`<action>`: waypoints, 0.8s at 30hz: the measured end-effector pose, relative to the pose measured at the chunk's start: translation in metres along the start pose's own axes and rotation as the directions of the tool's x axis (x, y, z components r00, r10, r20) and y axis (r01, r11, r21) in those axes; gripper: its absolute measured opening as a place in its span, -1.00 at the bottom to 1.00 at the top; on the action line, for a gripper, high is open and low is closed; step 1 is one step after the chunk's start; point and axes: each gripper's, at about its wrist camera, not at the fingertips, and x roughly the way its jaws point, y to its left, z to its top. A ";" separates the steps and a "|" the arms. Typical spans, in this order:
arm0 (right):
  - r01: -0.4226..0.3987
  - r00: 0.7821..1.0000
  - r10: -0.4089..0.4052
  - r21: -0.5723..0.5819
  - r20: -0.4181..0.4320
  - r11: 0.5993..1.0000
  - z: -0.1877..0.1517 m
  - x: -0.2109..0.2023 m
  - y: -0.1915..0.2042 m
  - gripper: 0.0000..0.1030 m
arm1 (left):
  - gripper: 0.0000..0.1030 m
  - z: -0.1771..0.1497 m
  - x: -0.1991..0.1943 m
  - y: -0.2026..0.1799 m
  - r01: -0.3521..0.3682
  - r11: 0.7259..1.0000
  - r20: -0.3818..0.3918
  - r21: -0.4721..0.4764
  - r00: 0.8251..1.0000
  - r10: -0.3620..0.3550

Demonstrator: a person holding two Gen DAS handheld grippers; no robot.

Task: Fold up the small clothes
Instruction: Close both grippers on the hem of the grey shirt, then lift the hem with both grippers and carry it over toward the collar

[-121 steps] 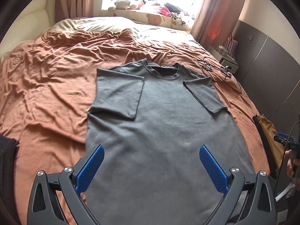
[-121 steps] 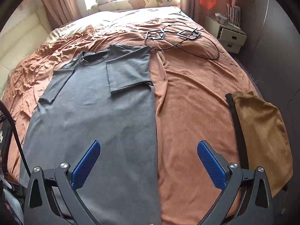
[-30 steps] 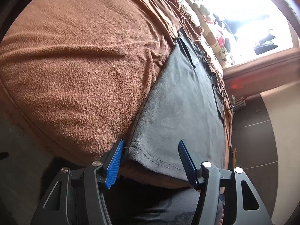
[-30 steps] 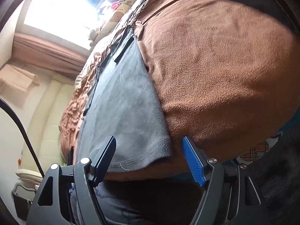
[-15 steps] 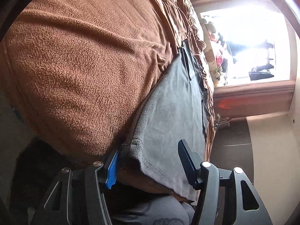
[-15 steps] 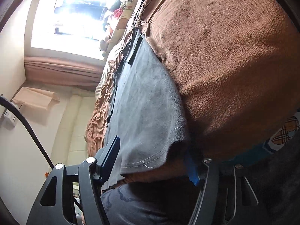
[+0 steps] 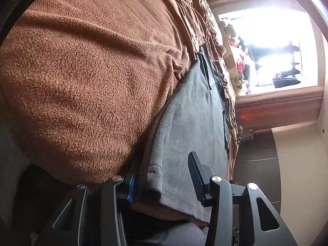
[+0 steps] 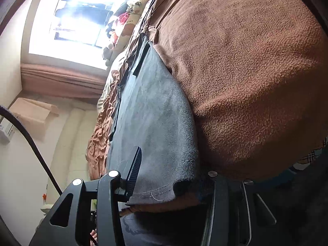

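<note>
A grey T-shirt (image 7: 194, 112) lies flat on the brown fleece blanket (image 7: 92, 71), its hem at the bed's near edge. My left gripper (image 7: 164, 176) straddles the hem's left corner. One finger is above the cloth, the blue pad is tucked under the edge, and the jaws are closing with a gap left. In the right wrist view the T-shirt (image 8: 153, 112) runs away from me over the blanket (image 8: 246, 71). My right gripper (image 8: 170, 174) straddles the hem's right corner with its jaws closing. Its far finger is mostly hidden beneath the cloth.
Plush toys (image 7: 233, 61) line the head of the bed under a bright window (image 8: 82, 20). Dark wall panels (image 7: 260, 147) stand beside the bed. A black cable (image 8: 30, 141) hangs at the left. A person's grey clothing (image 8: 143, 231) is just below the bed edge.
Both grippers' jaws have narrowed around the hem corners of the T-shirt. Each view has rolled a little, and the right gripper has sunk slightly toward the bed edge.
</note>
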 end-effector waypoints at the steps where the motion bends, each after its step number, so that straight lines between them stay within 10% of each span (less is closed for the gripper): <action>1: 0.002 1.000 -0.002 0.001 0.002 1.000 0.001 0.002 0.002 -0.20 | -0.19 0.001 0.001 0.001 0.000 1.000 0.002 -0.007 1.000 0.000; 7: 0.039 0.999 -0.040 0.009 0.016 0.999 0.003 0.009 0.009 -0.64 | -0.84 0.003 0.001 0.003 -0.054 0.999 0.002 -0.010 0.999 0.054; 9: 0.072 0.997 -0.072 0.008 0.013 0.997 0.002 0.007 0.011 -0.94 | -0.88 0.006 -0.004 0.006 -0.030 0.999 0.009 -0.027 1.000 0.030; 24: 0.008 0.994 0.000 -0.074 0.108 0.997 -0.004 -0.040 0.073 -1.00 | -0.92 0.009 -0.059 -0.027 0.126 0.990 0.096 0.057 0.987 -0.131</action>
